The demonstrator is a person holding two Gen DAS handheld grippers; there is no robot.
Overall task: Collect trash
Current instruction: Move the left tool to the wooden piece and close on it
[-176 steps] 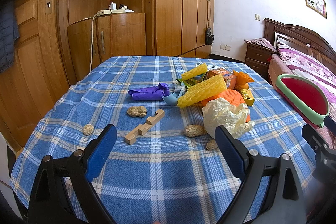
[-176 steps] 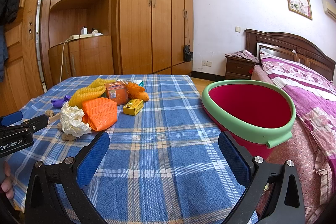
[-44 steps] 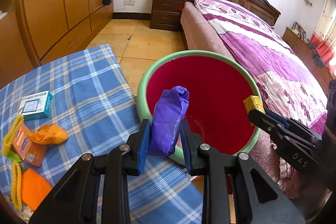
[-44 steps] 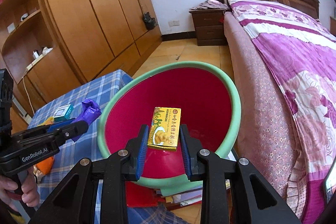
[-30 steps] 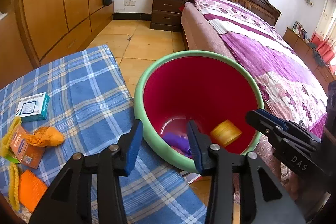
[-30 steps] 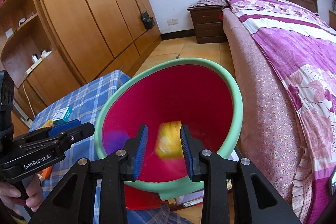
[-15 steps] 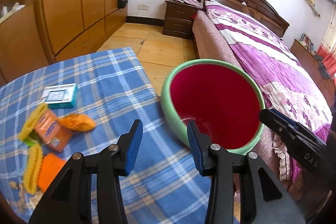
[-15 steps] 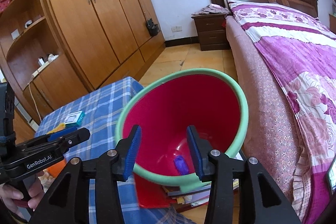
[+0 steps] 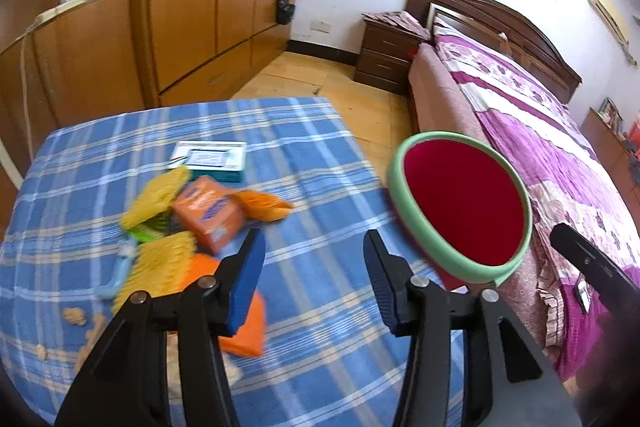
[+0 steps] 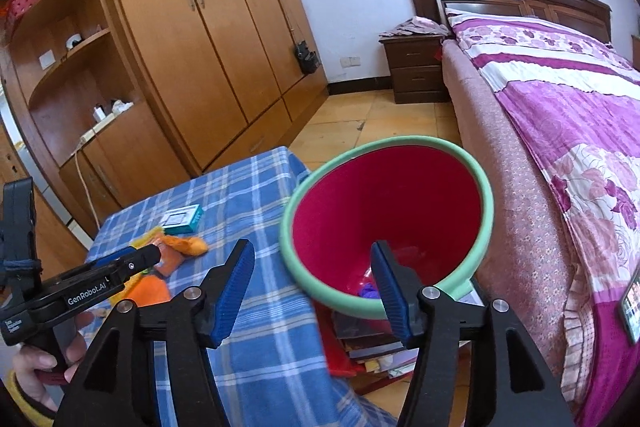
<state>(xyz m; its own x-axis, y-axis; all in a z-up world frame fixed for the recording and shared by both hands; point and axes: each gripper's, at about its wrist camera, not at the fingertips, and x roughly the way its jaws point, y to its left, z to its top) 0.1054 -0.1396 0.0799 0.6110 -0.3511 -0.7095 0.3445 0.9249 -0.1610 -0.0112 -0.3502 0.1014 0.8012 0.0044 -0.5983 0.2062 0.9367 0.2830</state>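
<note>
The red bin with a green rim (image 9: 400, 155) stands at the right edge of the blue checked table (image 9: 320, 339). In the right wrist view the bin (image 10: 288, 227) holds a purple wrapper (image 10: 370, 291) at its bottom. My left gripper (image 9: 312, 251) hovers over the table beside the bin. Its jaws are opening with nothing between them. My right gripper (image 10: 313, 255) hangs in front of the bin's near rim, jaws also opening and empty. Trash lies left on the cloth: an orange box (image 9: 208, 213), a teal box (image 9: 212, 157), yellow foam nets (image 9: 160, 193) and an orange packet (image 9: 248, 327).
A bed with a purple cover (image 10: 560, 131) runs along the right, a nightstand (image 10: 416, 71) beyond it. Wooden wardrobes (image 10: 224, 39) line the far left. Books (image 10: 368, 339) are stacked under the bin. Peanuts (image 9: 74, 315) lie near the table's left edge.
Both grippers let go over the bin: the purple wrapper and the yellow box dropped in. Both then drew back and rose, the left swinging toward the table, jaws widening.
</note>
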